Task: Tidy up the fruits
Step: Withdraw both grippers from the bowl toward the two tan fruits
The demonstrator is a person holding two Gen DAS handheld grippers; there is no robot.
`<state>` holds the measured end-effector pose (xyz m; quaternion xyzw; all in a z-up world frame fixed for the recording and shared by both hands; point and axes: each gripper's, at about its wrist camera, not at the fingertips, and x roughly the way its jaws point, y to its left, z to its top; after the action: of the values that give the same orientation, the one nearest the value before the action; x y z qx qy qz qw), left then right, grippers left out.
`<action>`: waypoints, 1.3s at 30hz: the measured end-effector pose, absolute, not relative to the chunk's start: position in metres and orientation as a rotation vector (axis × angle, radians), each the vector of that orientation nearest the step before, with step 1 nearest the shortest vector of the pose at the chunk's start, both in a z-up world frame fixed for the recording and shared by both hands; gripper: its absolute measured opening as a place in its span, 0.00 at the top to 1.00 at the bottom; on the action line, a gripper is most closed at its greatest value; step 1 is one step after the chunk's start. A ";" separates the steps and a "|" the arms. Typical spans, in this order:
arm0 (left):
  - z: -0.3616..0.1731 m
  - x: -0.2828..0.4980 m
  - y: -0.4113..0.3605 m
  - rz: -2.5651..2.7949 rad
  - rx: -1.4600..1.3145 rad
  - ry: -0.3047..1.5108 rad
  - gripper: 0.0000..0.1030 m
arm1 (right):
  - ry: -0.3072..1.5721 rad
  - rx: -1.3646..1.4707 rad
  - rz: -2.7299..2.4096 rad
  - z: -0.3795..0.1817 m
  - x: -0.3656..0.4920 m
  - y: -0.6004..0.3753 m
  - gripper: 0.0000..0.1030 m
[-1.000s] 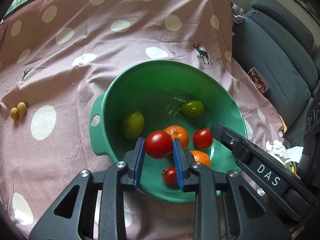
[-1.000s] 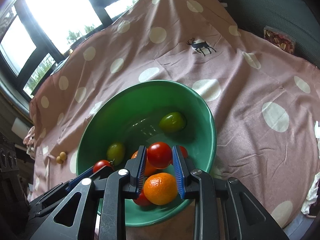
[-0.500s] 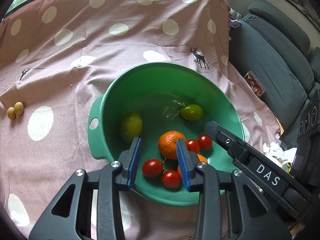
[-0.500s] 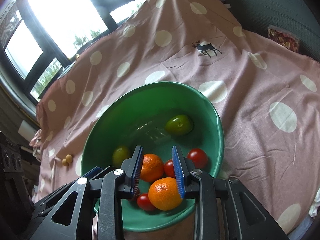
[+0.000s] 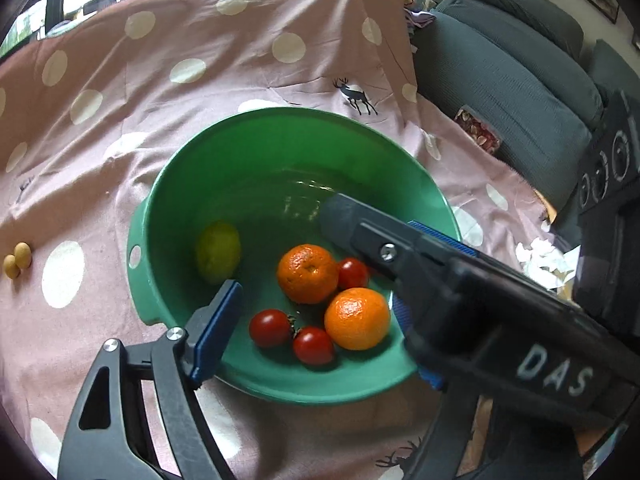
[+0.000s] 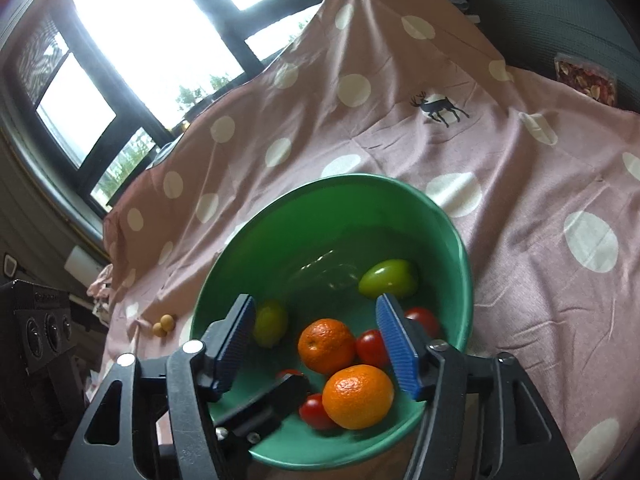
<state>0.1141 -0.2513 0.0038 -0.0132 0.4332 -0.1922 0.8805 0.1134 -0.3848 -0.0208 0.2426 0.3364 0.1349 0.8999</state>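
Now that both tomatoes (image 5: 271, 328) have dropped from us into the green bowl (image 5: 256, 128) beside the oranges (image 5: 357, 318), our left gripper (image 5: 308, 316) and right gripper (image 6: 316, 340) hang spread and empty; two yellow fruits (image 5: 16, 260) wait far left on the tabletop (image 5: 100, 80).

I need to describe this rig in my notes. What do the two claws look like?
Both match: black angular plastic frames with triangular cut-outs, silver screws at the joints, and ribbed blue pads on the fingers. The right claw carries white "DAS" lettering on its side, seen beyond the left claw.
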 end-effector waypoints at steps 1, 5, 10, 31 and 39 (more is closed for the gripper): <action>0.006 0.111 -0.252 -0.373 -0.009 0.877 0.26 | 0.694 0.480 0.288 -0.020 0.112 -0.380 0.24; 0.011 0.104 -0.241 -0.382 -0.039 0.856 0.26 | 0.641 0.387 0.209 -0.012 0.104 -0.372 0.08; 0.030 0.084 -0.210 -0.329 -0.078 0.783 0.20 | 0.587 0.389 0.216 -0.003 0.097 -0.376 0.08; 0.040 0.027 0.001 0.181 -0.444 0.738 0.11 | 0.698 0.347 0.489 0.034 0.094 -0.273 0.15; 0.022 0.038 0.026 0.224 -0.470 0.801 0.40 | 0.884 0.341 0.662 0.031 0.161 -0.178 0.56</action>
<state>0.0384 0.0259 0.0215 -0.2261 0.3856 0.1078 0.8880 0.1609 -0.1782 0.0307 0.1610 0.4178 0.3127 0.8377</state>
